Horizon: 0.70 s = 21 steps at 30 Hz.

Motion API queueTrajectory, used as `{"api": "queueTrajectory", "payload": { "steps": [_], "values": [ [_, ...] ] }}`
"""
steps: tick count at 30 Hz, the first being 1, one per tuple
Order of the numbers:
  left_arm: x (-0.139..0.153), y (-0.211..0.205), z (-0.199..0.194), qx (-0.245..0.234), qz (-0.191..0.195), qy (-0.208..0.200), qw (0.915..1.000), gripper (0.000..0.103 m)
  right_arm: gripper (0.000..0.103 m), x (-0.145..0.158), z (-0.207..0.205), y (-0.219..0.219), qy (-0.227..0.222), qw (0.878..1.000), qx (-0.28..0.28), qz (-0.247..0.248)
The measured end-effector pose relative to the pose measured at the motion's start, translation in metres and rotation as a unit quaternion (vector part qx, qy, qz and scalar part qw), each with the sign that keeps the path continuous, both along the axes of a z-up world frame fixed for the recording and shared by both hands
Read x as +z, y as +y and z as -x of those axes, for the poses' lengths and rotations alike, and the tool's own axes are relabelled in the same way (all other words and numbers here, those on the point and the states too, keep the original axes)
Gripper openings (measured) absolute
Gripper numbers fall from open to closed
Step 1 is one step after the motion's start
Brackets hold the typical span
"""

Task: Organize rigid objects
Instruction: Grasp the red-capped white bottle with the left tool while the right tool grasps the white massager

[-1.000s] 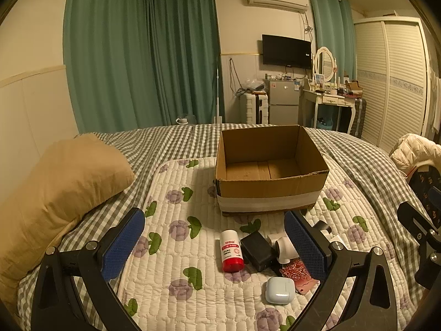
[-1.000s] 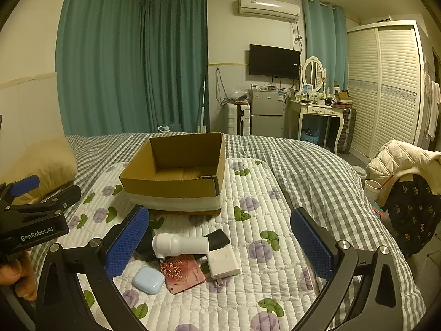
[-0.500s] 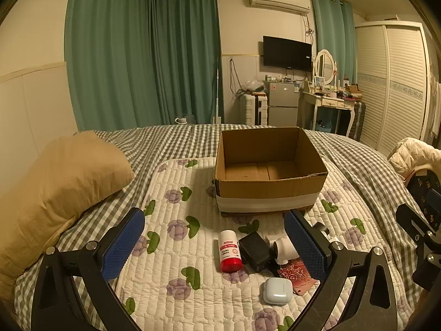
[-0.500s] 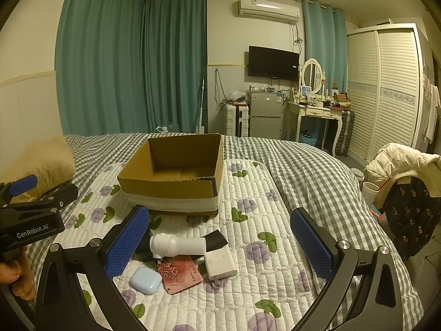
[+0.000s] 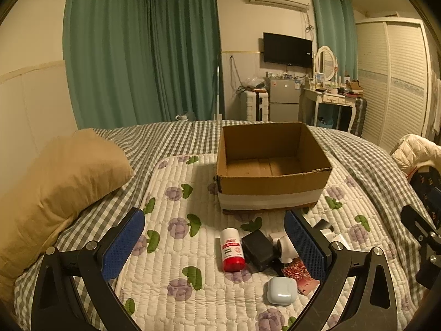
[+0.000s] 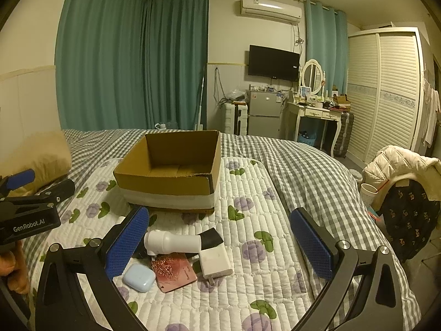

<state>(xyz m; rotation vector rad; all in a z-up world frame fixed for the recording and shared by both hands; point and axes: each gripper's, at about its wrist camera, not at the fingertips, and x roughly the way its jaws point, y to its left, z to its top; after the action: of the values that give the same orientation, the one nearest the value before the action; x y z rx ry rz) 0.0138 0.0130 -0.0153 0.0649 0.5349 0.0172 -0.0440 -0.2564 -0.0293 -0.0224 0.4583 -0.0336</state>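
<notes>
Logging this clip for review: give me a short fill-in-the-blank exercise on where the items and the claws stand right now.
1. The cardboard box holds ____ items.
2. The red-capped bottle lies on its ____.
3. The pale blue earbud case rests on the quilt, beside the ____ card.
4. Both the left claw and the right claw are ____.

Missing words: no; side; red; open

A home bedroom, bed with grey-checked cover (image 5: 171, 140) just ahead of the tool, tan pillow (image 5: 55, 182) to its left, teal floor-length curtains (image 5: 143, 55), white louvred wardrobe (image 5: 397, 80), white dressing table with oval mirror (image 5: 326, 63), wall-mounted black television (image 5: 287, 50) beyond.
</notes>
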Motion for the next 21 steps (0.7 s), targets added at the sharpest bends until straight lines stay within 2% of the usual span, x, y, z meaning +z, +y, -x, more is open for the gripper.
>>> {"api": "queueTrajectory", "payload": {
  "steps": [3,7,21],
  "values": [
    [-0.007,0.006,-0.006,0.003,0.012,0.008,0.9999,0.103,0.103,-0.006,-0.005,-0.003,0.009,1.0,0.001,-0.001],
    [-0.024,0.009,-0.018,0.002,0.009,0.031,0.9995,0.103,0.103,-0.017,-0.014,-0.007,0.027,1.0,0.001,-0.006],
    [-0.109,0.014,-0.066,0.0,0.001,0.134,0.991,0.103,0.103,-0.083,-0.056,-0.005,0.109,0.994,0.021,-0.005]
  ]
}}
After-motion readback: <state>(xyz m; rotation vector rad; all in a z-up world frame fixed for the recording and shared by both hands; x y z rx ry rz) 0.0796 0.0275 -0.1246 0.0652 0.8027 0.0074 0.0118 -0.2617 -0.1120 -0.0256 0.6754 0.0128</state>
